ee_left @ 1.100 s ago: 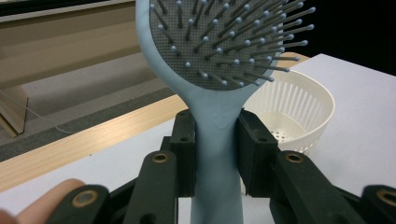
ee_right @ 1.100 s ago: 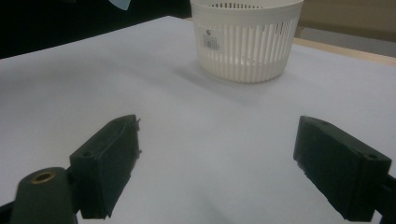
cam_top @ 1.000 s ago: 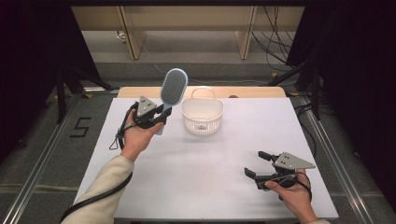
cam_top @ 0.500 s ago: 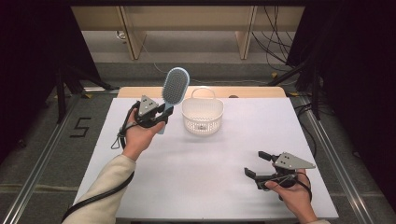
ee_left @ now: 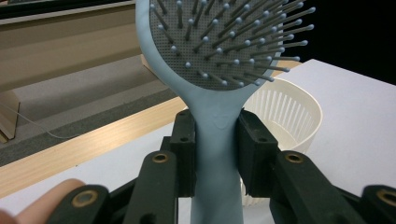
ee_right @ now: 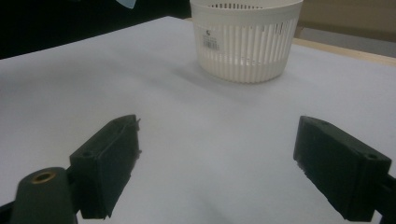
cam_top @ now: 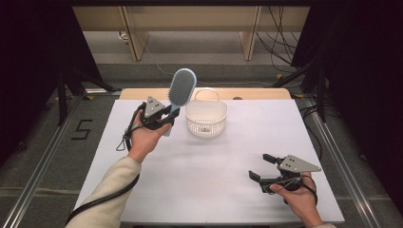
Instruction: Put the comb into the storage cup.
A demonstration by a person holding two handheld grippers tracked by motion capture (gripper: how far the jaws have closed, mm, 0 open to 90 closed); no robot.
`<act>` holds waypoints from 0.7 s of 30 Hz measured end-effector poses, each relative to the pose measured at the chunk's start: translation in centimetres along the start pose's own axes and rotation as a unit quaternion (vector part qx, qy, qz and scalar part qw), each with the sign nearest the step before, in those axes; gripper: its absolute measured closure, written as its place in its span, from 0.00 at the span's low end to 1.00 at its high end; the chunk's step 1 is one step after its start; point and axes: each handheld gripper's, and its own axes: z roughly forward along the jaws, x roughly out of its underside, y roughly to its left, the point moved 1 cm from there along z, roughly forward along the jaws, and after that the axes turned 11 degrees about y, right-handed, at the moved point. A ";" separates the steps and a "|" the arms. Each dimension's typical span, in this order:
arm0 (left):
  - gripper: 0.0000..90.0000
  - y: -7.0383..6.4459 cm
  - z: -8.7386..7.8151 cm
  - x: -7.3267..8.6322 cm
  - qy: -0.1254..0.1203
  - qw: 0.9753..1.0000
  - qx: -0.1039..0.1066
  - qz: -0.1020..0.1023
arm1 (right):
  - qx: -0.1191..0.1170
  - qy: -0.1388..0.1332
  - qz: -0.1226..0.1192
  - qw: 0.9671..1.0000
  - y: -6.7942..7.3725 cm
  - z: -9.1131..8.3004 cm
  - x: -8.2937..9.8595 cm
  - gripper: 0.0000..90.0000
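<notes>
Hairbrush [cam_top: 181, 90] sits clamped in my left gripper [cam_top: 164, 115], the jaws pinched on the pale blue handle just below the neck. In the left gripper view the handle runs straight up between the two black jaws and the bristled head [ee_left: 219, 37] stands above them, bristles facing the camera. From the high view I read the brush as held off the table, near upright, its long axis rising from the gripper and leaning a little toward the far right.

What matters for the next move is where the white slatted basket [cam_top: 206, 118] lies from that grip. It stands just beside the left gripper, on its right, on the white table [cam_top: 199, 175] near the far edge. In the left gripper view the basket rim [ee_left: 299, 95] shows low and to the right behind the handle. So I judge the brush head is up and slightly back of the basket's opening, not yet over it. A short carry to the right and then a lowering should drop it in. With the long axis upright it would go in handle first.

My right gripper [cam_top: 266, 169] rests with its jaws wide apart, holding nothing, near the table's near right corner, well apart from the basket. The left hand is much the nearer.
</notes>
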 end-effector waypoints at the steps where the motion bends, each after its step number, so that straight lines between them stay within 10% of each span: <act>1: 0.78 0.0 0.0 0.0 0.000 1.000 0.000 0.000 | 0.001 0.000 0.000 1.000 0.0 0.0 0.0 0.17; 21: 0.78 -0.3 0.7 -0.3 0.001 1.000 0.002 0.001 | 0.000 0.000 0.001 1.000 0.0 0.0 0.0 0.17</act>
